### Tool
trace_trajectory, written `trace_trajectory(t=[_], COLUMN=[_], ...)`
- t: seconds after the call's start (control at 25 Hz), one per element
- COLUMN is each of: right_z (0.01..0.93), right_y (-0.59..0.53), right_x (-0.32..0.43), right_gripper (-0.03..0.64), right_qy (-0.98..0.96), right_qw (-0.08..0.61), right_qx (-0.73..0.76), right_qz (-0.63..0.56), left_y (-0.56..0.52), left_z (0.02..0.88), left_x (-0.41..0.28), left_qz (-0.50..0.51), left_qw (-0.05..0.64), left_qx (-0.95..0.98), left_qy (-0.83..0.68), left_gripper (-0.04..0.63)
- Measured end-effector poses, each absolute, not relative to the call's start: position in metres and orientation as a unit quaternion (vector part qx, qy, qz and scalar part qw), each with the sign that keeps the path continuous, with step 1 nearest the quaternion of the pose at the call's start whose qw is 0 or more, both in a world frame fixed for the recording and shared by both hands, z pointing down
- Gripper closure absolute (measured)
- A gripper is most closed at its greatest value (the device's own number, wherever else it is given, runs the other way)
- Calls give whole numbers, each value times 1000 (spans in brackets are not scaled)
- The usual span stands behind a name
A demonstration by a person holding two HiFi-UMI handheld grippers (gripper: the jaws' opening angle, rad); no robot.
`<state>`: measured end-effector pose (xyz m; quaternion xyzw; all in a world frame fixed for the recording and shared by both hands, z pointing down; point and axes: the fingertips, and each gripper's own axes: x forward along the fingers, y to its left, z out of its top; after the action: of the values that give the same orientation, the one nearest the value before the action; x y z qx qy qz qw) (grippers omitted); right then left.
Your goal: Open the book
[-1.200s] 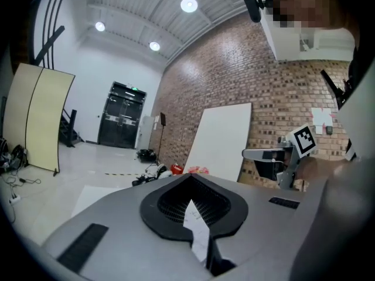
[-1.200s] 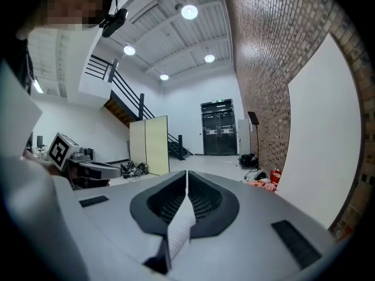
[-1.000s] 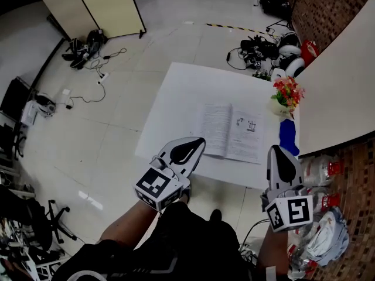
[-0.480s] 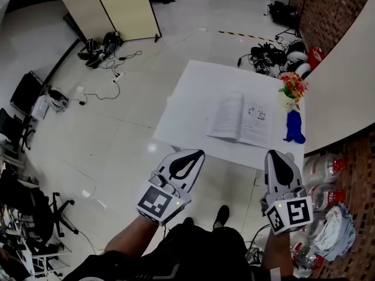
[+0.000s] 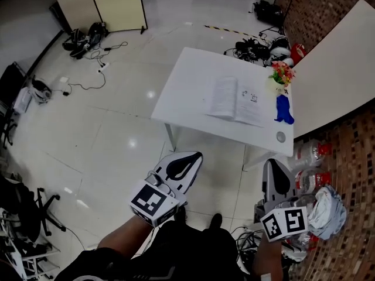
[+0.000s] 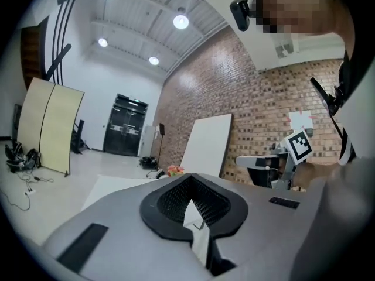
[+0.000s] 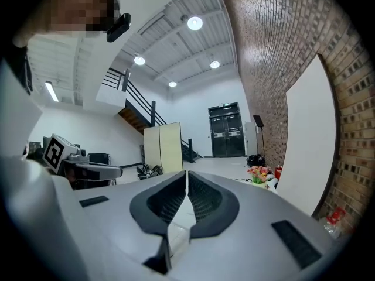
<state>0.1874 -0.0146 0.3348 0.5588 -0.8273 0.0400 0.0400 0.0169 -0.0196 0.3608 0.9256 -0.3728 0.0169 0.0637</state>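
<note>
Two grippers there, is either holding anything?

No. The left gripper (image 5: 195,156) has its jaws pressed together at the tips with nothing between them, and the right gripper (image 5: 274,164) is clenched the same way, empty too.

And the book?

The book (image 5: 235,101) lies flat on the white table (image 5: 176,101), already open with its pages facing up. It sits toward the table's right half. Both grippers hang over the floor (image 5: 117,133) on the near side of the table, well apart from the book, the left one pointing roughly at it.

Much else on that table?

A few things. A small pot of flowers (image 5: 282,74) stands at the far right corner, near the book. A blue thing (image 5: 283,110) lies just beside the book's right page; I cannot tell what it is. Past that edge runs a brick wall (image 5: 328,4).
</note>
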Motion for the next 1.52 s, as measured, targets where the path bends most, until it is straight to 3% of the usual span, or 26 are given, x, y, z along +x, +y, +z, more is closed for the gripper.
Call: trace_trajectory(t=[0.24, 0.44, 0.6, 1.28, 1.52], right_z=[330, 336, 335, 327, 307], right_y=[57, 126, 161, 349, 412], right_x=[215, 244, 270, 142, 149], right_gripper=[612, 612, 612, 612, 612], right_qy=[-848, -878, -876, -854, -845], right_qw=[30, 63, 36, 34, 25], right_qx=[529, 474, 480, 518, 534], right_qz=[22, -2, 22, 23, 12], left_y=[55, 128, 178, 347, 400], left_z=[351, 366, 363, 353, 337], left_x=[62, 104, 119, -21, -17], left_qz=[7, 19, 24, -15, -20], left_qw=[79, 101, 104, 94, 78], left_qx=[925, 911, 904, 911, 918], left_qy=[-371, -399, -413, -402, -389], left_gripper=[600, 600, 600, 600, 600])
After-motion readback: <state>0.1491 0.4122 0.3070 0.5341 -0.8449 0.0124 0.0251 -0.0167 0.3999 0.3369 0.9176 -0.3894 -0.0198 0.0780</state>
